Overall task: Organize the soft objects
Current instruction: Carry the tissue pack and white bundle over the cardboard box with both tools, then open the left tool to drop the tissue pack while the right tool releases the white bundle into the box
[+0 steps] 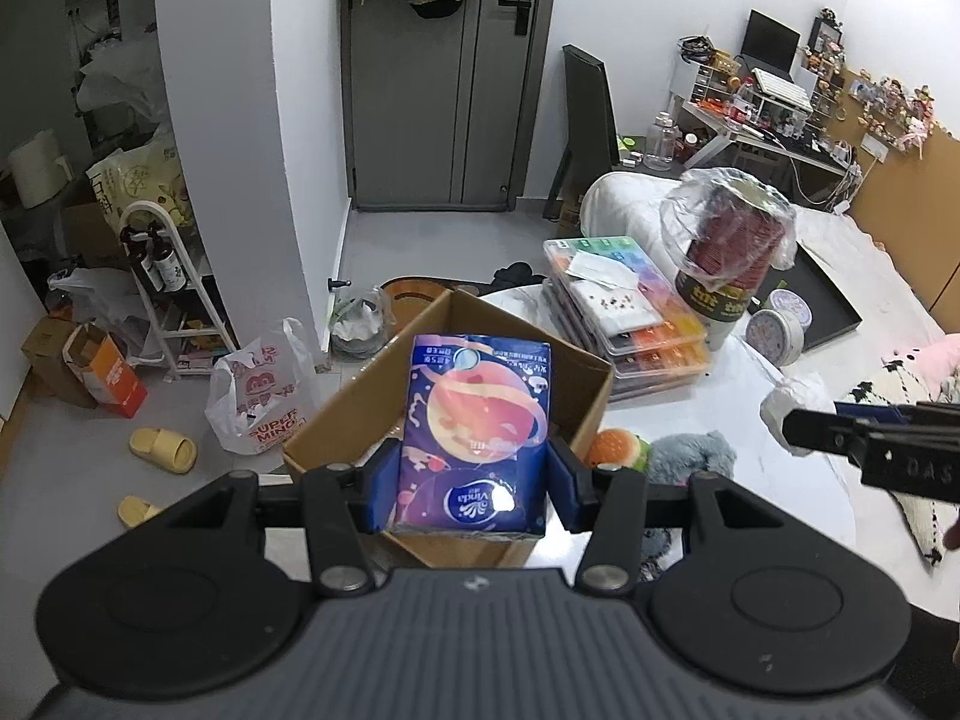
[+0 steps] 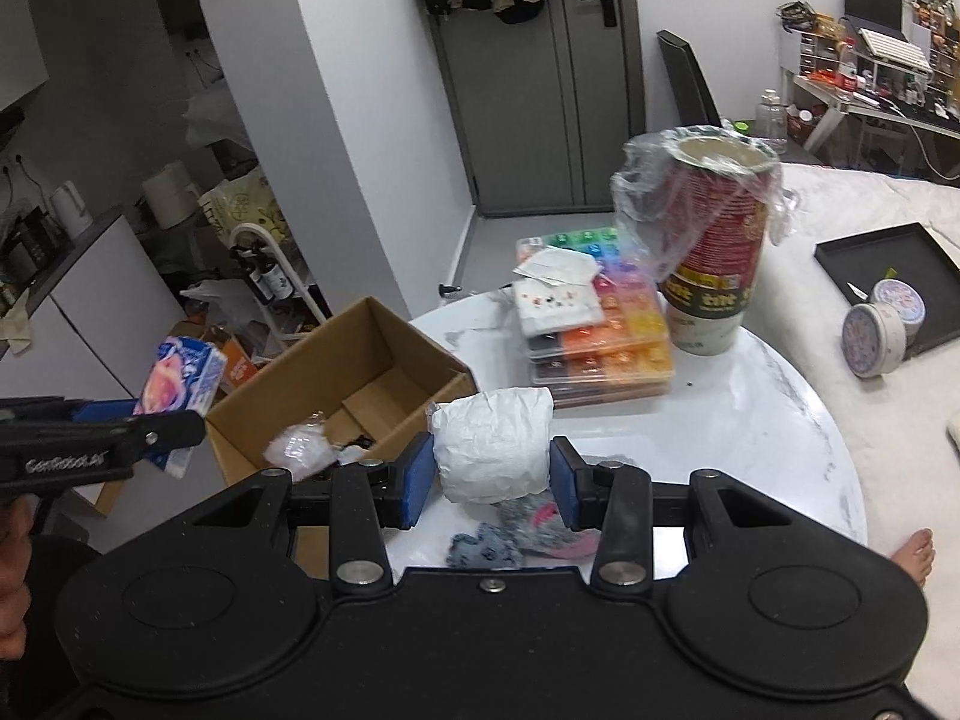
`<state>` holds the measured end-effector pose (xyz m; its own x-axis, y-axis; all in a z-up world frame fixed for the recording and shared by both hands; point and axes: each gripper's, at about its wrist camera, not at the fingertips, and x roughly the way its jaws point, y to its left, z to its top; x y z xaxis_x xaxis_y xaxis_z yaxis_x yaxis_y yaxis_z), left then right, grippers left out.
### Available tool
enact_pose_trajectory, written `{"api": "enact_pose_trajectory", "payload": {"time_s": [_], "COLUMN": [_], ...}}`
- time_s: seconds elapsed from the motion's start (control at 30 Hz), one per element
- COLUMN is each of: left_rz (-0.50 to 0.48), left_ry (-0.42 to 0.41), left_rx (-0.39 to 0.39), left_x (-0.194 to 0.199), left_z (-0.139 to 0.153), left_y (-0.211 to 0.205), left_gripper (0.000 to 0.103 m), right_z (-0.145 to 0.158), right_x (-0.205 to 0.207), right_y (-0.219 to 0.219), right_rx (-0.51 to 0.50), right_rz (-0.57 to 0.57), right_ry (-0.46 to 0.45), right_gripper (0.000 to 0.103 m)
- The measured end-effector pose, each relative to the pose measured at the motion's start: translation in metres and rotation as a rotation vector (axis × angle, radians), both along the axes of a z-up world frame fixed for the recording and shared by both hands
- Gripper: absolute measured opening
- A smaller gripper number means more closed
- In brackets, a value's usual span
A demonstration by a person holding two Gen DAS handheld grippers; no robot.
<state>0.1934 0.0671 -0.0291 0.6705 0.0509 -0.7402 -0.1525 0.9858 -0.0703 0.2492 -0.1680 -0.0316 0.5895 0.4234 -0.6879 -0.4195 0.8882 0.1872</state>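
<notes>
Stack of clear plastic bead cases with rainbow compartments point(image 2: 600, 324) at frame centre on white round bench point(image 2: 750, 420), plastic-wrapped paper cup stack point(image 2: 717, 240) right, grey door point(image 2: 540, 90) top centre, yellow slippers point(image 1: 163, 449) lower left.

matte black plastic left gripper point(image 1: 471, 483) and right gripper point(image 2: 491, 480), blue rubber finger pads point(image 2: 416, 480), silver screws, white lettering.

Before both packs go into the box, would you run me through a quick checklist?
1. Left gripper shut on the tissue pack: ok.
2. Right gripper shut on the white bundle: ok.
3. Tissue pack above the open box: ok.
4. Room in the box: ok, only small wrappers at one end.
5. White bundle above the box: not ok, above the table.
6. Grippers apart: ok.
</notes>
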Motion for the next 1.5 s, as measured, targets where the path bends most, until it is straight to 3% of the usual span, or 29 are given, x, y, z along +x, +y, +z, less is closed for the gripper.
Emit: {"api": "enact_pose_trajectory", "payload": {"time_s": [0.23, 0.63, 1.1, 1.5], "left_rz": [-0.006, -0.007, -0.051, 0.012], "left_ry": [0.032, 0.133, 0.25, 0.191], "left_rx": [-0.023, -0.11, -0.077, -0.124], "left_x": [0.014, 0.041, 0.06, 0.046], "left_z": [-0.007, -0.049, -0.094, -0.071], "left_y": [0.016, 0.03, 0.024, 0.045], "left_gripper": [0.05, 0.05, 0.051, 0.058], "right_z": [0.001, -0.007, -0.02, -0.036], "right_x": [-0.001, 0.008, 0.025, 0.043], "right_y": [0.018, 0.047, 0.069, 0.094], "right_rx": [0.018, 0.024, 0.028, 0.029], "right_rz": [0.023, 0.057, 0.072, 0.102], "right_ry": [0.001, 0.031, 0.073, 0.14], "right_gripper": [0.041, 0.041, 0.041, 0.041]}}
